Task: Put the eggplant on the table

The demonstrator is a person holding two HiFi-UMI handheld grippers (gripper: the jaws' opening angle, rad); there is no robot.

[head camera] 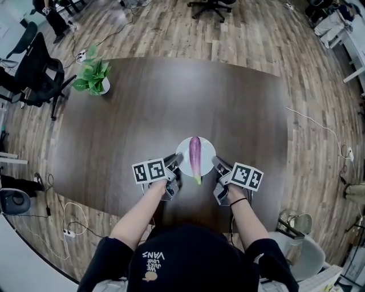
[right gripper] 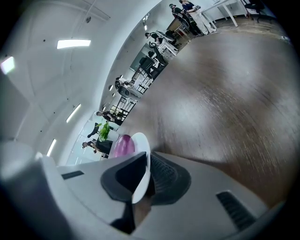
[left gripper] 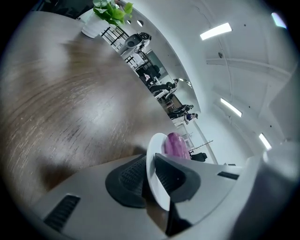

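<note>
A purple eggplant (head camera: 195,157) with a green stem lies along a small white plate (head camera: 206,149) over the near part of the dark wooden table (head camera: 171,108). My left gripper (head camera: 175,165) is shut on the plate's left rim (left gripper: 153,173), and my right gripper (head camera: 218,166) is shut on its right rim (right gripper: 141,171). In the left gripper view the eggplant (left gripper: 176,144) shows as a purple hump beyond the jaws. The right gripper view catches the eggplant (right gripper: 121,145) the same way. Whether the plate rests on the table or hangs just above it, I cannot tell.
A potted green plant (head camera: 92,78) stands at the table's far left corner. Office chairs (head camera: 34,71) stand on the wooden floor to the left, and another chair (head camera: 212,7) is beyond the far edge. Cables lie on the floor at both sides.
</note>
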